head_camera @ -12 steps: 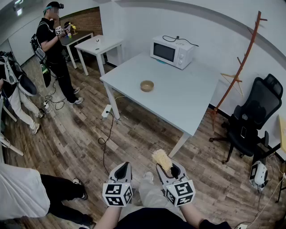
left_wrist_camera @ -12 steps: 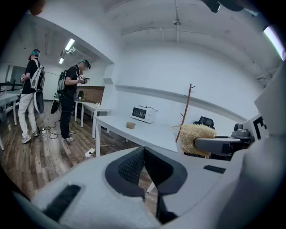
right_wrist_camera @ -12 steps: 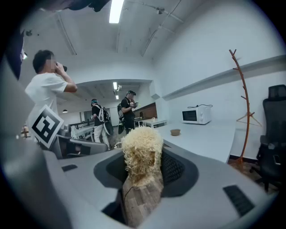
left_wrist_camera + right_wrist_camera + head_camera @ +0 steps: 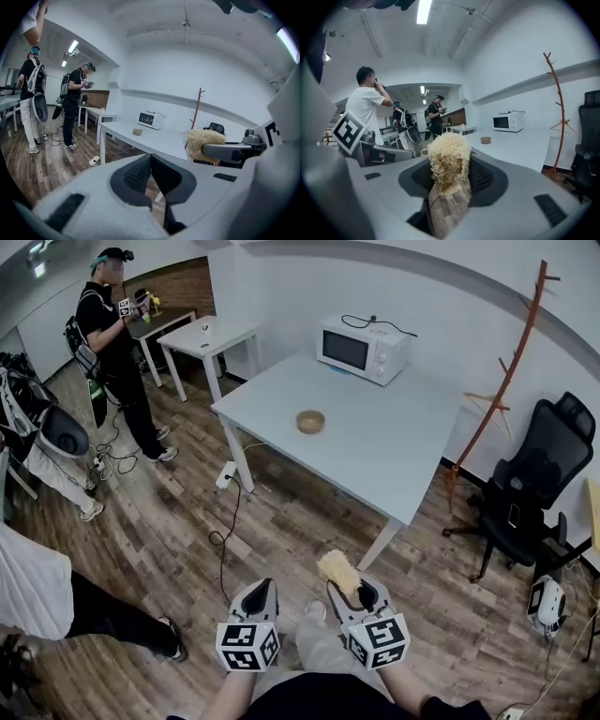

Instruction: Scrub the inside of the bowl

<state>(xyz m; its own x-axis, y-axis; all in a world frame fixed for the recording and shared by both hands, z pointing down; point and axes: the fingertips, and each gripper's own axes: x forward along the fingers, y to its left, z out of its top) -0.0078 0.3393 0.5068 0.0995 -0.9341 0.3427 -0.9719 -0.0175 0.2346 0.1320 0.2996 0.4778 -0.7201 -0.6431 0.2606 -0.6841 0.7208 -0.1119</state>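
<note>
A small tan bowl [image 4: 310, 421] stands on the white table [image 4: 394, 460], far ahead of both grippers; it also shows small in the left gripper view as the bowl [image 4: 137, 132] and in the right gripper view as the bowl [image 4: 486, 139]. My right gripper [image 4: 359, 596] is shut on a straw-coloured scrubber [image 4: 338, 573], whose fuzzy head [image 4: 447, 159] sticks up between the jaws. My left gripper [image 4: 258, 597] is shut with nothing in it, its jaws pressed together [image 4: 150, 172]. Both are held low over the wooden floor, short of the table.
A white microwave [image 4: 362, 349] sits at the table's far side. A black office chair [image 4: 530, 488] and a wooden coat stand [image 4: 502, 381] are to the right. Other people [image 4: 117, 343] stand at the left, one close by [image 4: 47, 592]. Cables [image 4: 225, 521] lie on the floor.
The close person at the left has shifted position. Both grippers stay nearly where they were, the scrubber still held.
</note>
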